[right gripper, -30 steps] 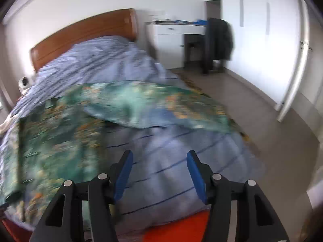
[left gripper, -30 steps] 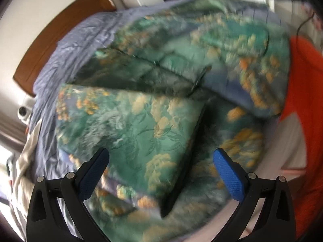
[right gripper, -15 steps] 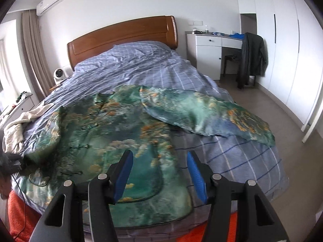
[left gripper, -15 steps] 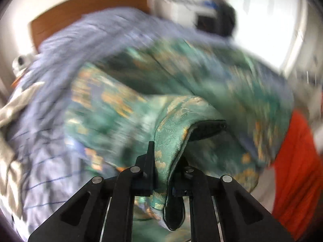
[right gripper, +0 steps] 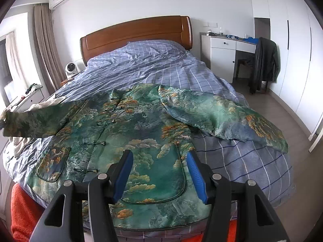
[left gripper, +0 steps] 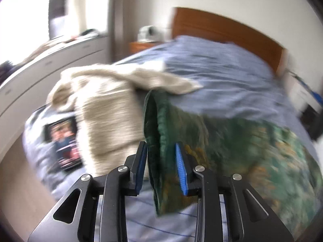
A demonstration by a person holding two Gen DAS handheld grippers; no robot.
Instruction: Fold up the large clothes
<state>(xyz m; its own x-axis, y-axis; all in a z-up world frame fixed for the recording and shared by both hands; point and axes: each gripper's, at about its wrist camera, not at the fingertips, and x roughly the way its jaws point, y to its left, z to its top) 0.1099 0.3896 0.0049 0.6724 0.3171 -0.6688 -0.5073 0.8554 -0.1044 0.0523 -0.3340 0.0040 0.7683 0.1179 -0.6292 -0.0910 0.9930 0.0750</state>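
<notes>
Only the blurred left view shows a phone (left gripper: 64, 144), seemingly.

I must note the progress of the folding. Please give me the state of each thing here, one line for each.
jacket: spread face up on the bed, not folded
right sleeve: lying out flat
left sleeve: cuff between the jaws, lifted off the bed
left gripper: jaws opening
right gripper: open, empty
beige cloth: crumpled

Jacket (right gripper: 129, 133) spread on bed (right gripper: 161, 64); towel (left gripper: 105, 109) apparently left of it.
</notes>
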